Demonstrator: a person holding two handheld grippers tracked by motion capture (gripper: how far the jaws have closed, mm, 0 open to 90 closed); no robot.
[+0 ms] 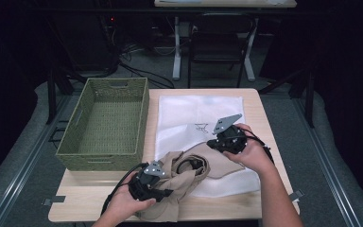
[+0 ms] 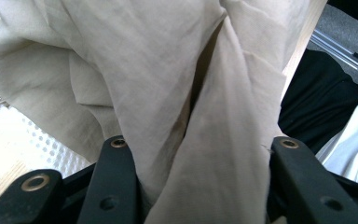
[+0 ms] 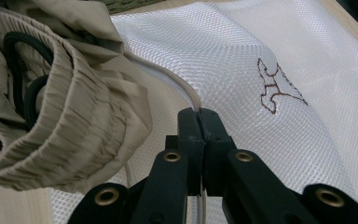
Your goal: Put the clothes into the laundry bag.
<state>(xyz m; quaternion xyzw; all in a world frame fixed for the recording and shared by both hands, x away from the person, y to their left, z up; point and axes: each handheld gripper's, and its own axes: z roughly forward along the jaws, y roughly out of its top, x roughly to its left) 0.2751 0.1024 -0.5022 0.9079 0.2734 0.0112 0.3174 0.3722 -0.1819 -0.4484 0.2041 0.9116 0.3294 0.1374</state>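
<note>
Work in hand: getting the beige garment (image 1: 182,177) into the white mesh bag (image 1: 201,113), as judged from how things lie.

Bag lies flat on the bench (image 1: 82,201), long axis running away from the person, open edge at the near end. A small brown embroidered mark (image 3: 276,86) sits on its upper layer. A green woven basket (image 1: 105,124) stands to the left of the bag, just beside it; not involved at present.

Right claw (image 3: 198,112): jaws pressed together on the corded rim of the bag's upper layer, holding that edge up off the lower layer. In the high view this claw (image 1: 217,142) sits at the bag's near right part, above the mouth.

Left claw (image 2: 191,154): jaws partly spread with a thick bunch of garment cloth filling the gap between them; the cloth touches both jaws, so I read this as a grip on a bulky fold. In the high view the left claw (image 1: 153,187) is at the near edge of the bench, left of the mouth.

Garment: crumpled; its gathered waistband (image 3: 65,116) lies at the bag mouth, just left of the right claw, the rest trailing back toward the left claw and the bench edge.

Key relation: the mouth lies ahead and to the right of the left claw. The left hand is the nearer one to the bulk of the cloth. Judgement: the next push should run along the bag's long axis, under the lifted rim. Risk: the loose trailing part catches on the rim.
</note>
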